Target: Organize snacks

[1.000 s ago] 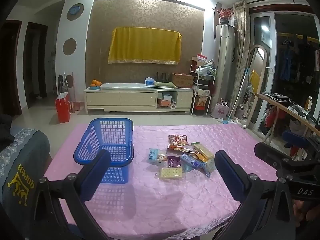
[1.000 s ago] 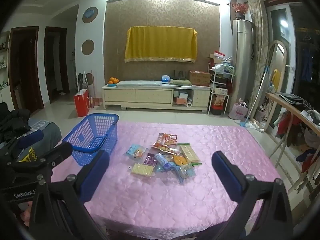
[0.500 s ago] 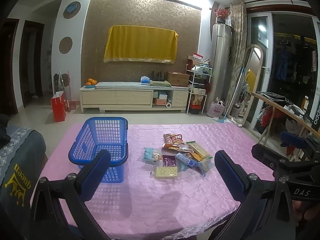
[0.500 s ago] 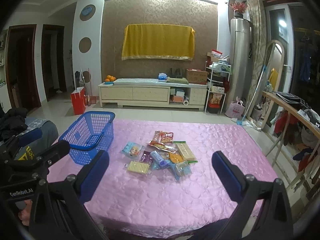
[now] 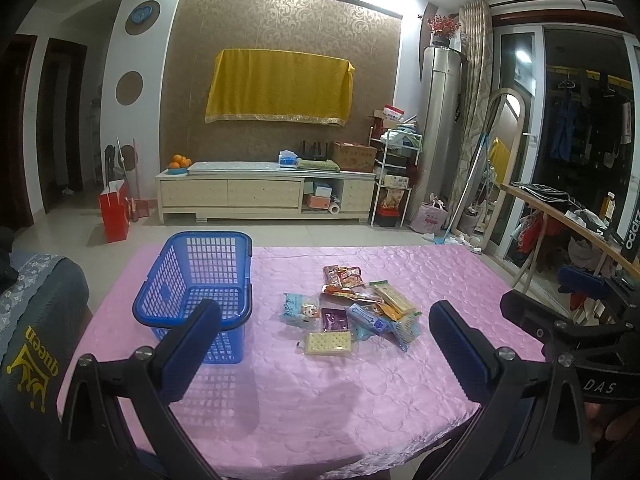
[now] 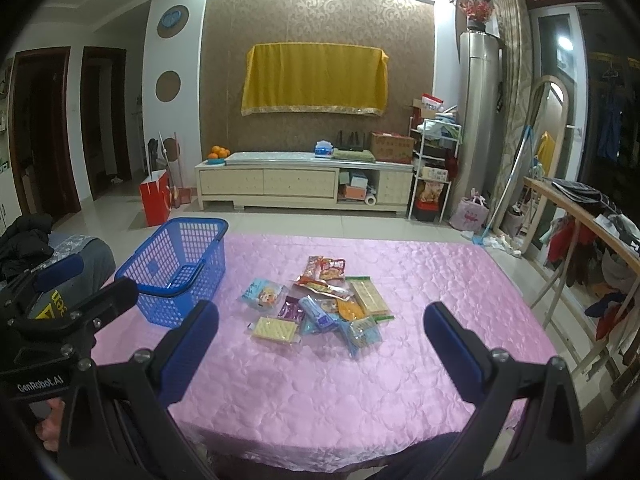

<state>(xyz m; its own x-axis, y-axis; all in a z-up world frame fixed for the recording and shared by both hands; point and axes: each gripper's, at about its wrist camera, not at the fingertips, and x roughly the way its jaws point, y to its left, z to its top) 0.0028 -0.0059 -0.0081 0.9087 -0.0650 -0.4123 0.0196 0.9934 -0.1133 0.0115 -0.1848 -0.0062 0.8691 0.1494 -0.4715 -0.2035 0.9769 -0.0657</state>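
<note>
Snack packets (image 6: 316,304), small crinkly plastic pouches, probably light and slippery; pinch one at a sealed edge. Left gripper (image 5: 320,340) and right gripper (image 6: 320,338) gape wide, empty.

"GenRobot.AI" marks the left gripper (image 6: 52,296); "queen" the chair cover (image 5: 36,344).
</note>
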